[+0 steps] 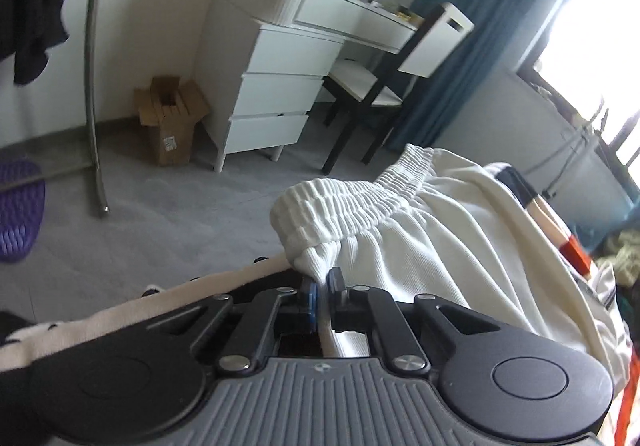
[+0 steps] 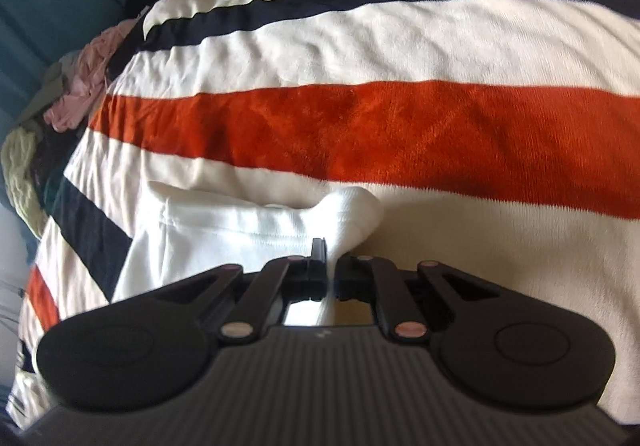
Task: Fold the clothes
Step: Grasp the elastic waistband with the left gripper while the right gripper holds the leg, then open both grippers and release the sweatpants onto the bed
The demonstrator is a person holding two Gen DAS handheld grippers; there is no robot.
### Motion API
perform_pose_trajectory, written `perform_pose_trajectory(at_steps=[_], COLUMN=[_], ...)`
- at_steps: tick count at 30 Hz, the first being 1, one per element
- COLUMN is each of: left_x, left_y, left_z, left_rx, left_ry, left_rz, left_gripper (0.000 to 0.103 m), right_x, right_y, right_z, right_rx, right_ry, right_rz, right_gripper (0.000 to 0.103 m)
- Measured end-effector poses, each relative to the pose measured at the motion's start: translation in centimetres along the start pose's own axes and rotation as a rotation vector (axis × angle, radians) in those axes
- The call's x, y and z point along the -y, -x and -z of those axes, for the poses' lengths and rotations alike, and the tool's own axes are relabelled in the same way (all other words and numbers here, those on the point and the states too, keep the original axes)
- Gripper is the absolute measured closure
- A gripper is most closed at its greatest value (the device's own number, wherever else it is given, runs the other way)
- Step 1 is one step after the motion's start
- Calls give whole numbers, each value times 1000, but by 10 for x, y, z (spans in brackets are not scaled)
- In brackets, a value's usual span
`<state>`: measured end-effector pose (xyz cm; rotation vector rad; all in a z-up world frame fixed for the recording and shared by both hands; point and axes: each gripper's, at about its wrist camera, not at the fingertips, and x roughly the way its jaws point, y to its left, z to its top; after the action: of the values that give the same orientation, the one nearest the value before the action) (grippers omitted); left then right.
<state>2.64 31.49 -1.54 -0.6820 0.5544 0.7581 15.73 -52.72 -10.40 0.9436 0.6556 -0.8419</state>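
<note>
**Both grippers pinch the white garment**

The left gripper (image 1: 321,286) tilts downward, jaws clamped on the white ribbed garment with a gathered elastic waistband (image 1: 400,221). The right gripper (image 2: 329,258), also angled down, pinches its hem over the striped red, white and navy plush blanket (image 2: 400,125).

The left claw (image 1: 322,292) is built of matt black link arms joined by round silver rivets, with blue pads on its fingertips (image 1: 309,296). Behind them a grey ribbed housing is flanked by two black discs. The right claw (image 2: 329,266) is made the same way, though its rivets look pinkish and its fingertips black.
</note>
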Motion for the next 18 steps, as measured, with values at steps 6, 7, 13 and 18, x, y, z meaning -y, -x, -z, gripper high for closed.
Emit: perform_pose_trajectory(at_steps=[6,7,13,18], left_x=[24,30,72,128], left_y=[7,10,50,94], left_z=[12,15,38,70], left_rx=[26,37,208,332], left_ry=[-136,-169,-344,-499], left_rz=[-36,-49,-64,149], left_gripper=[26,23,14,5], right_x=[-5,-5,-34,-78], right_y=[8,12,54,108], right_z=[-1,-2,3,36], right_rx=[33,61,219,277], right_ry=[38,36,206,433], right_rz=[20,14,-65,-291], right_gripper=[25,16,18,18])
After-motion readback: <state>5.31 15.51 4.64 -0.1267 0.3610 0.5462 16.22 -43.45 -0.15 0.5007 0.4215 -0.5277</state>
